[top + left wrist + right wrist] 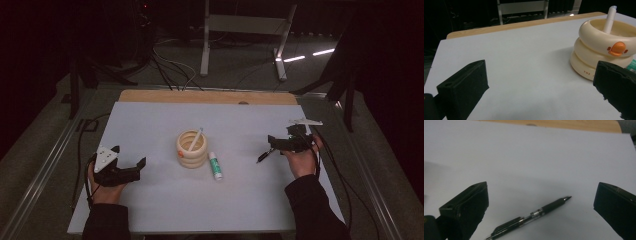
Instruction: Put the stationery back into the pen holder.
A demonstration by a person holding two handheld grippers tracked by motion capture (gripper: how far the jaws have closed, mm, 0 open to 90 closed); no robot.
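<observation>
Two grippers rest low on the tabletop (150, 200), both with jaws spread and empty; the right gripper (272, 145) hovers over a black click pen (531, 217), which lies flat between its jaws, untouched, seemingly lined up for a pinch; the left gripper (132, 167) waits well apart from the cream ringed pen holder (192, 149), where a white pen (195, 139) leans; a glue stick (215, 166) lies just beside the holder; open surface spans from pen to holder, and the right edge sits near.

bare sheet (529, 152) around pen (531, 216), holder (192, 148) well left
</observation>
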